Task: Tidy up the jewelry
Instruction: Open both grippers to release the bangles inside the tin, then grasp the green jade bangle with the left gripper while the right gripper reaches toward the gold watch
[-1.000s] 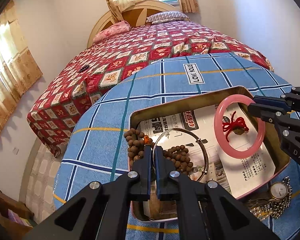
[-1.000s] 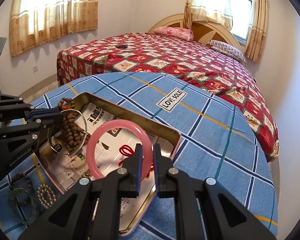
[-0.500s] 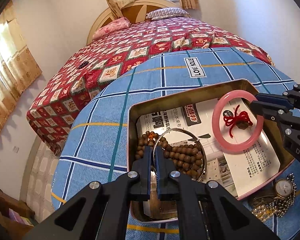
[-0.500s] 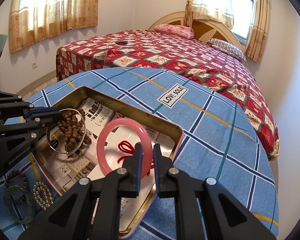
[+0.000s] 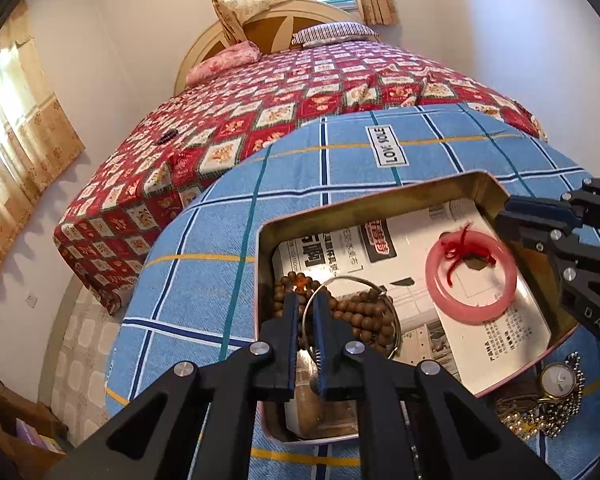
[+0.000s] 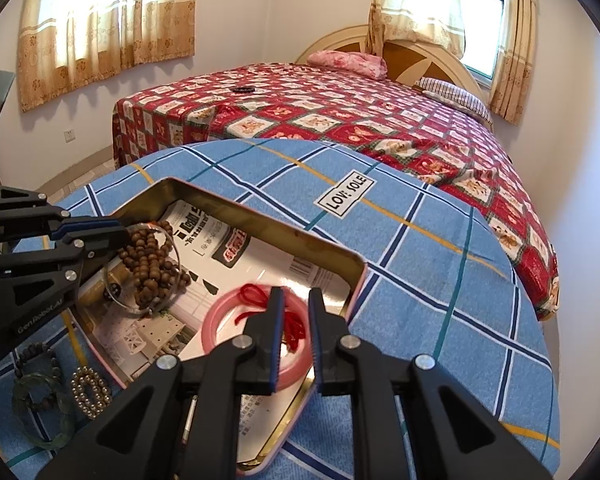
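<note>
An open metal tin (image 5: 380,200) lined with newspaper sits on a blue checked cloth. Brown wooden beads (image 5: 360,316) and a thin silver bangle (image 5: 398,328) lie in its left end. My left gripper (image 5: 305,298) hovers over them, its jaws opening, with the bangle's wire running loosely through the gap and no pad pressing on it. A pink bangle (image 5: 430,280) with a red string lies flat on the paper at the right end. My right gripper (image 6: 294,296) stands just above the pink bangle (image 6: 212,324), slightly open and holding nothing.
A small watch (image 5: 558,378) and metal chains (image 5: 540,412) lie on the cloth by the tin's near right corner. A green bangle (image 6: 40,400), a pearl bracelet (image 6: 90,394) and a dark bead bracelet (image 6: 36,354) lie beside its left end. A red quilted bed (image 6: 340,120) stands behind.
The pink bangle went from upright between the right jaws to flat in the tin. The beads and silver bangle sank into the tin, and the left jaws parted a little.
</note>
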Tool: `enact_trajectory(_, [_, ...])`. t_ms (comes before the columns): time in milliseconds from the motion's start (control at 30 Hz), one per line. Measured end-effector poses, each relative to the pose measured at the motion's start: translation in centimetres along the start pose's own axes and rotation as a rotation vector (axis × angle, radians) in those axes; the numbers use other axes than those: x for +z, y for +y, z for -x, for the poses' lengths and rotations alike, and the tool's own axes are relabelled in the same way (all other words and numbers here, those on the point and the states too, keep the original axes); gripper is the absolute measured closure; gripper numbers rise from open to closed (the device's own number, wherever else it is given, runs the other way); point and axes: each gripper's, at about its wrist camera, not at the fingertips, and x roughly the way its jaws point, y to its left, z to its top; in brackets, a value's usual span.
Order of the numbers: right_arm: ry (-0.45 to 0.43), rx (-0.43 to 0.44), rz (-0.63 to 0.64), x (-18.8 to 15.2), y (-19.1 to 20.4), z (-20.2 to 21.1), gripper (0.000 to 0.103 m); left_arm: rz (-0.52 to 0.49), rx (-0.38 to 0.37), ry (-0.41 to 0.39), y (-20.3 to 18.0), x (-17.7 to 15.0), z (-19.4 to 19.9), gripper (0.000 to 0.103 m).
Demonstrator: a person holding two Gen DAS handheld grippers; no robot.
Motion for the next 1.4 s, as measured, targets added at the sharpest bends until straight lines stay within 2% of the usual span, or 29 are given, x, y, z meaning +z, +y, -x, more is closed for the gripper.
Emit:
enact_trajectory(100, [-0.001,0.002,-0.001,0.0,0.1,0.2,0.085,-0.001,0.009,-0.001,0.0,0.2,0.3,0.095])
enact_trajectory(233, [-0.011,-0.001,-0.004,-0.1,0.1,0.4,0.068,-0.005,0.019,0.006,-0.1,0.2,0.3,0.095])
enact_trajectory(367, [-0.024,-0.007,-0.002,-0.1,0.3,0.9,0.062,-0.002,0.028,0.012,0.0,0.2,0.5,0.093])
enact_trajectory(433, [-0.027,-0.009,-0.002,-0.2,0.3,1.1,0.056,0.0,0.028,0.007,0.0,0.1,0.7,0.091])
enact_trajectory(467, [-0.031,-0.013,-0.001,-0.2,0.4,1.3,0.055,0.003,0.027,0.005,0.0,0.1,0.8,0.085])
enact_trajectory(533, [-0.034,-0.016,-0.001,-0.3,0.4,1.4,0.052,0.004,0.037,0.0,0.0,0.0,1.0,0.064])
enact_trajectory(567, [-0.034,-0.016,-0.002,-0.4,0.4,1.5,0.052,0.004,0.049,-0.012,0.0,-0.1,1.3,0.046])
enact_trajectory(600, [-0.034,-0.016,-0.004,-0.4,0.4,1.6,0.052,0.005,0.058,-0.028,-0.1,-0.1,1.6,0.036])
enact_trajectory(1033, [-0.041,-0.018,-0.017,-1.3,0.6,2.5,0.046,0.026,0.078,-0.039,0.7,-0.7,2.9,0.035])
enact_trajectory(1100, [-0.046,-0.018,-0.021,-1.5,0.6,3.0,0.042,0.037,0.088,-0.044,1.1,-1.0,3.3,0.035])
enact_trajectory(1400, [-0.05,-0.03,-0.045,-3.3,0.4,5.3,0.036,0.068,0.132,-0.012,2.8,-5.1,5.7,0.035])
